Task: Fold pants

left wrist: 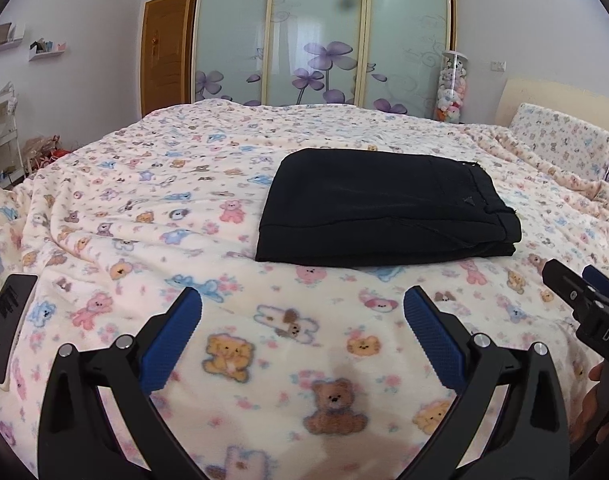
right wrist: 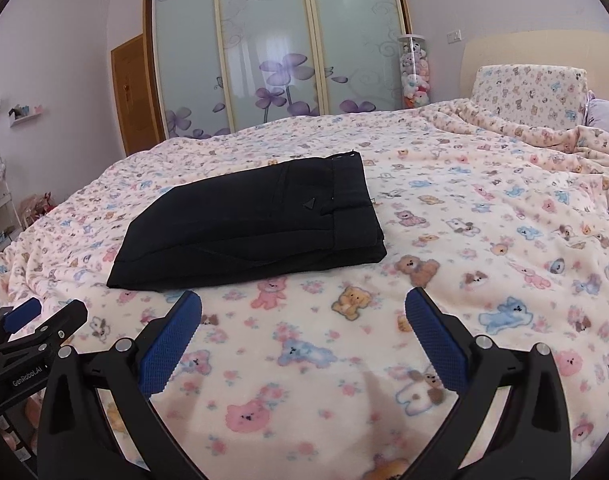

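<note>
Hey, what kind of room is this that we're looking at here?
Most likely a bedroom, perhaps a child's. A wide bed with a teddy-bear print blanket fills the view, sliding wardrobe doors with purple flowers stand behind it, and a clear tube of plush toys stands by the headboard. Folded black pants lie on the blanket.

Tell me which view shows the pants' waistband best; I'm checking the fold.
The right wrist view: the waistband faces the camera, with its loop and triangular patch clear on the folded black pants. The left wrist view shows it more edge-on.
</note>
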`<state>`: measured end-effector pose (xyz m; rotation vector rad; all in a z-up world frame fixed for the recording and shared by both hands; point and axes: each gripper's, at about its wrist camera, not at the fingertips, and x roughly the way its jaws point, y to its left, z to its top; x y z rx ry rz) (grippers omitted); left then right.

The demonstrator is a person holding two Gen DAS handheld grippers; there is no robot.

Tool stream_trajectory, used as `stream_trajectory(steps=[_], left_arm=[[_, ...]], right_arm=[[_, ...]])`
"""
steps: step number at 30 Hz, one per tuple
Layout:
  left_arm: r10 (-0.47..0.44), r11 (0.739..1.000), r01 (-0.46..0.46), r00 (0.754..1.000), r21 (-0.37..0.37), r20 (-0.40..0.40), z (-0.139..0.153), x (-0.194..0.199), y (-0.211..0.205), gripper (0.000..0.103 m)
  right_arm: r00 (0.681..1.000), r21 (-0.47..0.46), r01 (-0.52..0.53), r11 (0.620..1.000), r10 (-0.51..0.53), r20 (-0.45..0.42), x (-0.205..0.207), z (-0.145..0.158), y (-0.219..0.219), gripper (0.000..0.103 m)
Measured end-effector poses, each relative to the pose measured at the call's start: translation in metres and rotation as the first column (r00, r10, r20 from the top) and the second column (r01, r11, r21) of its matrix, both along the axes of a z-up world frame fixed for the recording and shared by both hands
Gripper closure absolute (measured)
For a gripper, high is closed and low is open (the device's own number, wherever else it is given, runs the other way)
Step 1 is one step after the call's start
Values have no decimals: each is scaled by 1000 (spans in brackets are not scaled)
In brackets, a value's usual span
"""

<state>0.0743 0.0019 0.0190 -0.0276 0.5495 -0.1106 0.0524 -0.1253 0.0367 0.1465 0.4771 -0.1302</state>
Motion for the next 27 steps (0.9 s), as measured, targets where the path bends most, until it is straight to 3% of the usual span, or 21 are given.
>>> stream_trajectory(steps=[13, 27], left_arm=[[-42, 999, 41, 999, 36, 29, 2, -6, -13, 2], [-36, 999, 35, 999, 20, 15, 0, -4, -12, 2]], right_arm=[[1000, -35, -25, 999, 25, -1, 0, -2, 8, 1], [1000, -40, -27, 999, 26, -1, 0, -1, 9, 1]])
